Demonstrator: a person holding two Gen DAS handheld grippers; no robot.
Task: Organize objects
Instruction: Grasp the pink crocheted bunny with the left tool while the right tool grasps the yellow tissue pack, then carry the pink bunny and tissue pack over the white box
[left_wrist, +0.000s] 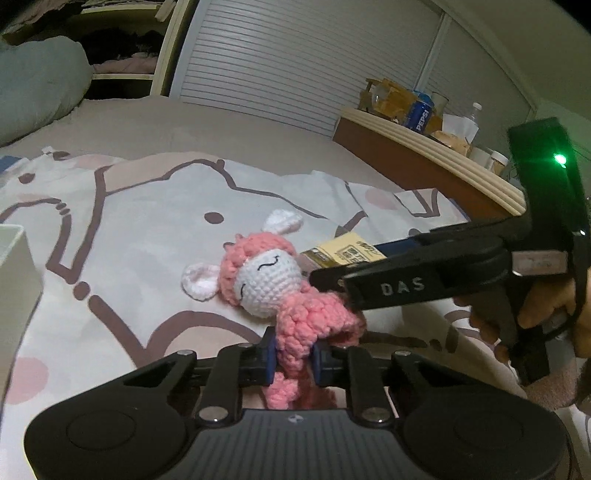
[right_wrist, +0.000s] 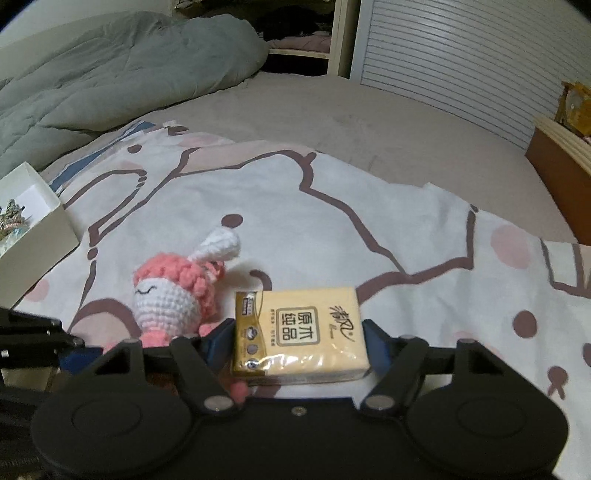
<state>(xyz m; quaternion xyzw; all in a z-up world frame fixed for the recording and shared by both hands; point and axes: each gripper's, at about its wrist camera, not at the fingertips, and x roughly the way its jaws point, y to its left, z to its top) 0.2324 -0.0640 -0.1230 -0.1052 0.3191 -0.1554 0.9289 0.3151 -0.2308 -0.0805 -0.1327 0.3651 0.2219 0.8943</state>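
Note:
A pink and white crochet doll (left_wrist: 267, 280) lies on the cartoon-print sheet (left_wrist: 147, 221). My left gripper (left_wrist: 293, 360) is shut on the doll's pink body, with its blue pads pressing from both sides. The head and white ears point away from me. To the doll's right sits a yellow pocket tissue pack (right_wrist: 299, 332). My right gripper (right_wrist: 299, 338) is shut on it, a pad against each short side. In the left wrist view the right gripper (left_wrist: 347, 260) reaches in from the right over the tissue pack (left_wrist: 343, 251), held by a hand (left_wrist: 546, 306).
An open white box (right_wrist: 37, 221) with small items inside stands on the bed at the left. A grey duvet (right_wrist: 92, 74) is heaped at the far left. At the right is a wooden bedside table (left_wrist: 424, 162) carrying a Pepsi can (left_wrist: 419, 114), bottles and cartons.

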